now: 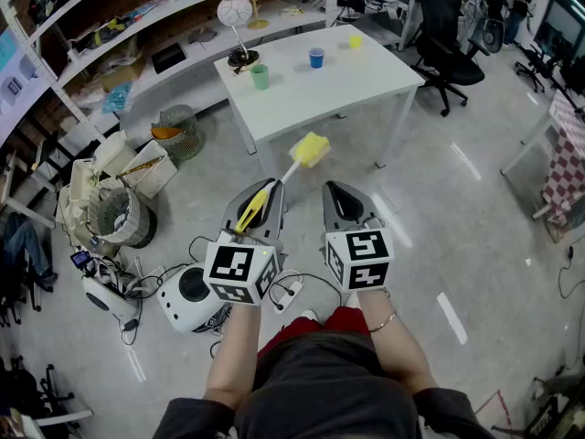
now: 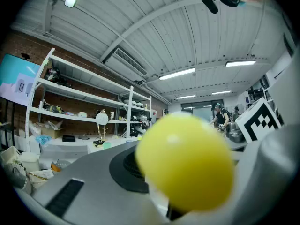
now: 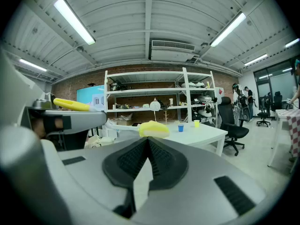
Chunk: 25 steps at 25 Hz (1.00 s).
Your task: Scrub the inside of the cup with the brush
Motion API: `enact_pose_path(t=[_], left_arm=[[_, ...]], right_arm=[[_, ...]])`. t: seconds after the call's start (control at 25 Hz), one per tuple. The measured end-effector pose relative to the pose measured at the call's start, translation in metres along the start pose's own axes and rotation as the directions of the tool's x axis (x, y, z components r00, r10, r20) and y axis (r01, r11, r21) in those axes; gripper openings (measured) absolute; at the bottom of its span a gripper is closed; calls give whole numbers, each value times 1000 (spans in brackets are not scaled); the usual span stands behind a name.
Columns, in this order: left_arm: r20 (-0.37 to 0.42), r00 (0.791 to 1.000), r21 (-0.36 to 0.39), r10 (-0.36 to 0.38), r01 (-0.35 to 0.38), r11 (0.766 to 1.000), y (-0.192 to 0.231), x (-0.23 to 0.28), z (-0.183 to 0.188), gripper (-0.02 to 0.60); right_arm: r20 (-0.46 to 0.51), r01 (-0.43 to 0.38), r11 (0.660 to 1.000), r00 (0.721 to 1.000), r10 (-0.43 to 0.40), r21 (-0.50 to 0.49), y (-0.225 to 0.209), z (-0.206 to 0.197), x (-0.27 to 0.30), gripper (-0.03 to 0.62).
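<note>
Your left gripper clasps the brush by its handle; your right gripper is clenched, empty; the green cup stands on the table, upper centre; step closer, keeping the brush level.

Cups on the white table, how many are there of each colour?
Green cup: 1
Blue cup: 1
Yellow cup: 1
Total: 3 cups
</note>
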<state>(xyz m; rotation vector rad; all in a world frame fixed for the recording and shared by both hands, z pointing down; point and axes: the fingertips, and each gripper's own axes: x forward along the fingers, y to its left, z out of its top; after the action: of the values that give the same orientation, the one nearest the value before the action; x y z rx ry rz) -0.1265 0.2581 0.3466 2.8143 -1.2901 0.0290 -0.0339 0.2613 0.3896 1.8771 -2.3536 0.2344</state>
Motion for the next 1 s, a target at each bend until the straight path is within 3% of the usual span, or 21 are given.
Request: enact_pose_path(t=[1.0], left_arm=[[-20,1000,13,15,-14,1000,38,25,-6,46]], right_arm=[[-17,29,1000,999,-29,1,-15,-11,49,18]])
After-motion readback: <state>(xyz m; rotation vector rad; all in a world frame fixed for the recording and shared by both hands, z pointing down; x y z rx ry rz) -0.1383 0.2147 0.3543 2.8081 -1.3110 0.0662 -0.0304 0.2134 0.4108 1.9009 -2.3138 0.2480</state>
